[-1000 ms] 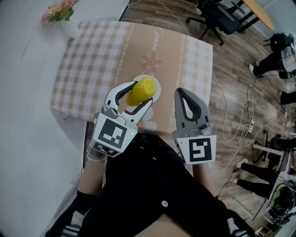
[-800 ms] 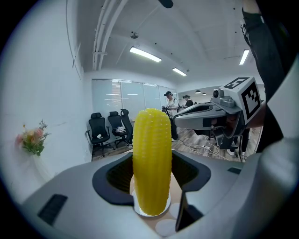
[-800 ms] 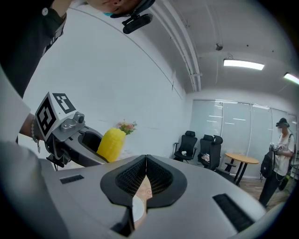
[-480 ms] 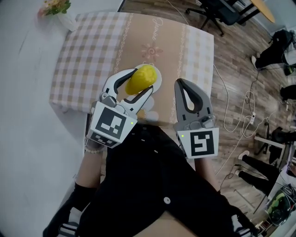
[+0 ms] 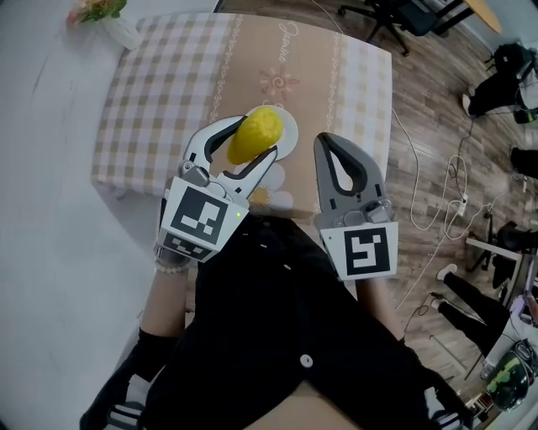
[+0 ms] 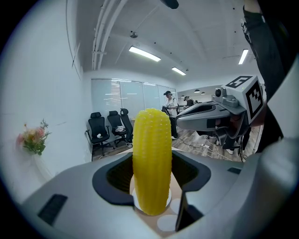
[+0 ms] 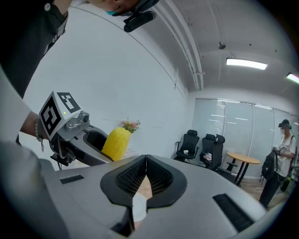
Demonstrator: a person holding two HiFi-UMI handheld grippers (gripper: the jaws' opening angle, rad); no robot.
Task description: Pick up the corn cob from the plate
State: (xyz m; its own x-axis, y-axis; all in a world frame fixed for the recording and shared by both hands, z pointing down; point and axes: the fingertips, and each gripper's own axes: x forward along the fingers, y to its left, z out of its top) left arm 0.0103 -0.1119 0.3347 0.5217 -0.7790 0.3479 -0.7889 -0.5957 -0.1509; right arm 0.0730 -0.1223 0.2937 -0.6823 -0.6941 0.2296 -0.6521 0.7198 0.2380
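One corn cob (image 5: 255,134), yellow. It's clamped upright across its middle in my left gripper (image 5: 252,141), both ends sticking out of the jaws. It's held in the air over one white plate (image 5: 288,134), with nothing else on the plate that I can see. Left gripper view confirms it: cob (image 6: 152,161) fills the gap, a jaw pressed on each side. Right gripper (image 5: 326,141) is just beside, level with the left and not touching it, jaws pressed together on nothing. Two small white discs (image 5: 282,200) lie between the plate and the near table edge. One table (image 5: 160,92) with a checked cloth, lots of bare cloth left of and beyond the plate. One flower vase (image 5: 109,21) at the far left corner, well apart. Right edge drops to wood floor with a loose cable (image 5: 412,201).
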